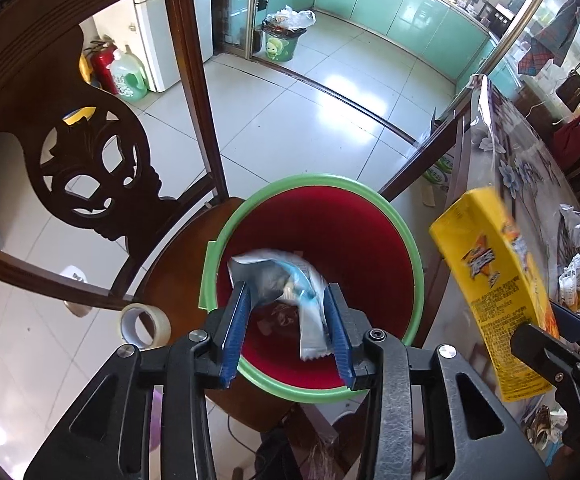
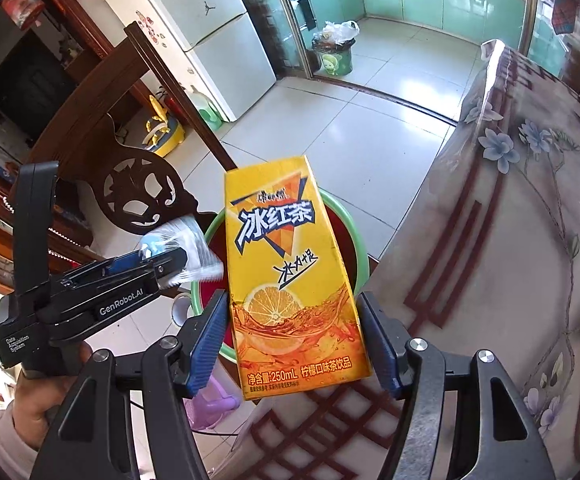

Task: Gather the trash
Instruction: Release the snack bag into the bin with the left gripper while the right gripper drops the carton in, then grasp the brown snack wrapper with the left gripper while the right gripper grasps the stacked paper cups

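A green-rimmed bin (image 1: pixel 410 248) with a red inside stands on a wooden chair seat. My left gripper (image 1: pixel 288 312) hangs over its mouth. A silver and blue snack wrapper (image 1: pixel 310 312) lies between the spread blue fingers, blurred; whether they touch it I cannot tell. In the right wrist view the left gripper (image 2: pixel 186 260) shows with the wrapper (image 2: pixel 194 240) at its tips. My right gripper (image 2: pixel 294 340) is shut on a yellow iced tea carton (image 2: pixel 286 280), held upright just right of the bin (image 2: pixel 352 236). The carton also shows in the left wrist view (image 1: pixel 494 284).
A carved wooden chair back (image 1: pixel 90 168) rises left of the bin. A tape roll (image 1: pixel 146 326) lies on the seat. A table with a floral plastic cover (image 2: pixel 510 240) is on the right, with crumpled wrappers (image 1: pixel 574 224) on it. A second full bin (image 1: pixel 284 38) stands by the kitchen door.
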The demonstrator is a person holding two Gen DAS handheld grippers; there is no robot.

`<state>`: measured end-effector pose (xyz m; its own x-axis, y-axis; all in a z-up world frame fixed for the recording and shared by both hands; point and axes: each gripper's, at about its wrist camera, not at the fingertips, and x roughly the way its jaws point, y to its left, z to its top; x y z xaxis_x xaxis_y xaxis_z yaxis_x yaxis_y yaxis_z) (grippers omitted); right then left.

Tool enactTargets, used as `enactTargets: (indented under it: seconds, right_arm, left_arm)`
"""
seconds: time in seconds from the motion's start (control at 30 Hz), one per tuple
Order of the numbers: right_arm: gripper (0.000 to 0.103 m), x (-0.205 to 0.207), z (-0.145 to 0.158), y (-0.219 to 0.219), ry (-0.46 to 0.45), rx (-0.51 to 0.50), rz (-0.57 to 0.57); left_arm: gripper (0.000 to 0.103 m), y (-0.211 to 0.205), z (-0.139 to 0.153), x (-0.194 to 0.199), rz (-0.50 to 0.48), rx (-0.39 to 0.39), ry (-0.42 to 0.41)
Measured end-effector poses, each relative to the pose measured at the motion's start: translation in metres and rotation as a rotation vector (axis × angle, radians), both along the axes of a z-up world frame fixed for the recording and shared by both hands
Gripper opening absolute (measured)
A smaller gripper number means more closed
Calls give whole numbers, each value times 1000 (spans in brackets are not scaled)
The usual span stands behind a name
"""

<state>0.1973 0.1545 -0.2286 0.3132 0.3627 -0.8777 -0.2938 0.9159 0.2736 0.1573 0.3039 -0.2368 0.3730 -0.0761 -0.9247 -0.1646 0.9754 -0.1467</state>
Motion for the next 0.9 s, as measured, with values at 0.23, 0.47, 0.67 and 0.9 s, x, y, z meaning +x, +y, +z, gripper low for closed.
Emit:
enactTargets:
  seconds: [0.23,0.47,0.67,0.9]
  right_arm:
    - [66,-3,6,-1,-43,30,10]
    - [67,-22,18,-24,-35,100,-28]
    - [67,-68,55,-67,-91,164,-30]
    - [68,-131,81,-168,-101,239,-114]
  left_arm:
    - [67,2,7,-6,26,9,-18]
    - [67,-4,27,-27,46,-11,-52]
    - [68,-28,62,-65,21,29,-120]
    - [72,-73,100,-112,21,27,-197]
